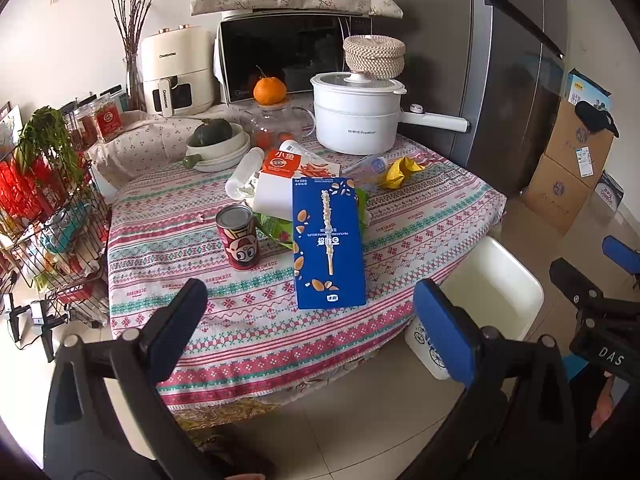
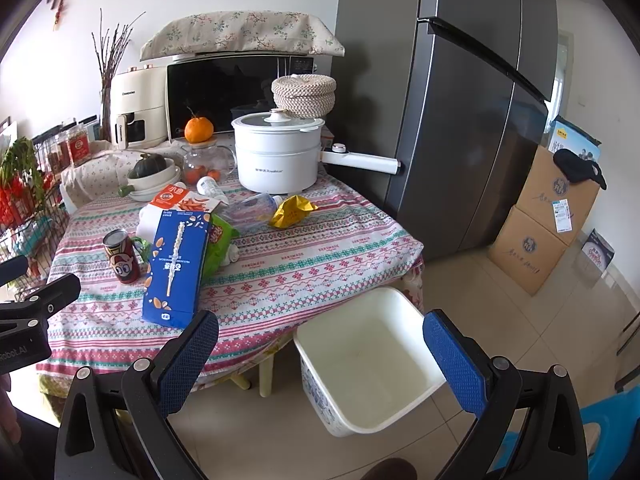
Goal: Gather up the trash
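While both tools are hovering short of the near edge: nothing is sitting between either pair of fingers.
Left gripper (image 1: 310,322): its blue, mesh-textured fingers are standing wide apart and empty, pointing over the near part of the counter.
Right gripper (image 2: 320,350): its fingers are also spreading wide and holding nothing, framing the bin.
Counter (image 2: 320,264): a woven cloth is covering it, patterned in pink, teal and white bands.
Blue box (image 1: 329,242): a flat, glossy cardboard rectangle is lying on the trash pile, its near end reaching toward the left gripper.
Can (image 1: 237,237): a red metal cylinder with a cartoon face is standing upright just left of the blue box.
Orange box (image 1: 282,163): a flat carton is lying at the far end of the pile.
Yellow wrapper (image 2: 291,210): crumpled foil is lying to the right of the pile, beside a clear plastic bottle (image 2: 256,205) on its side.
Bin (image 2: 370,360): a white square plastic tub is standing on the tiled floor at the counter's near right corner, with nothing showing inside.
White pot (image 2: 278,156): a lidded cooker with a long handle is sitting at the far side.
Room: a grey fridge (image 2: 460,120) is standing to the right, with stacked cardboard cartons (image 2: 540,224) beyond it.
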`<action>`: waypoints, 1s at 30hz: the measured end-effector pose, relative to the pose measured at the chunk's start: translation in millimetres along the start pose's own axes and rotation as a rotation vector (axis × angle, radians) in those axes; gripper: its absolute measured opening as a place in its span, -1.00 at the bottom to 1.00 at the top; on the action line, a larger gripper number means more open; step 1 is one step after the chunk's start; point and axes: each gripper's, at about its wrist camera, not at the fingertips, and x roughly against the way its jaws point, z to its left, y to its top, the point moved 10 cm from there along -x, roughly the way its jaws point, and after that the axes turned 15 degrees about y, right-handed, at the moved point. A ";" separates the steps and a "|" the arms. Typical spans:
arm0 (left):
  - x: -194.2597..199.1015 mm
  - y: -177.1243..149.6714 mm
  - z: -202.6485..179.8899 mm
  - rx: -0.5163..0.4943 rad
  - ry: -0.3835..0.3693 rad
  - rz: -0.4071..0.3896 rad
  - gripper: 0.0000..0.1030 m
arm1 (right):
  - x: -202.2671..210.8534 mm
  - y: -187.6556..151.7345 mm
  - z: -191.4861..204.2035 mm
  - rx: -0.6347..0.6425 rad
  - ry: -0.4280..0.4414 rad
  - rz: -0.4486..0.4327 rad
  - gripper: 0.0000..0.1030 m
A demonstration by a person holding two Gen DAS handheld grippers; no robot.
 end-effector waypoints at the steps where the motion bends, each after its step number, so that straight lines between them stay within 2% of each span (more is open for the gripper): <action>1: 0.0 -0.1 -0.1 0.001 0.001 0.000 0.99 | -0.6 0.2 0.2 -0.001 -0.001 0.000 1.00; 30: -2.6 0.1 -0.2 0.012 -0.002 0.008 0.99 | 1.6 1.9 -0.3 -0.009 0.005 -0.013 1.00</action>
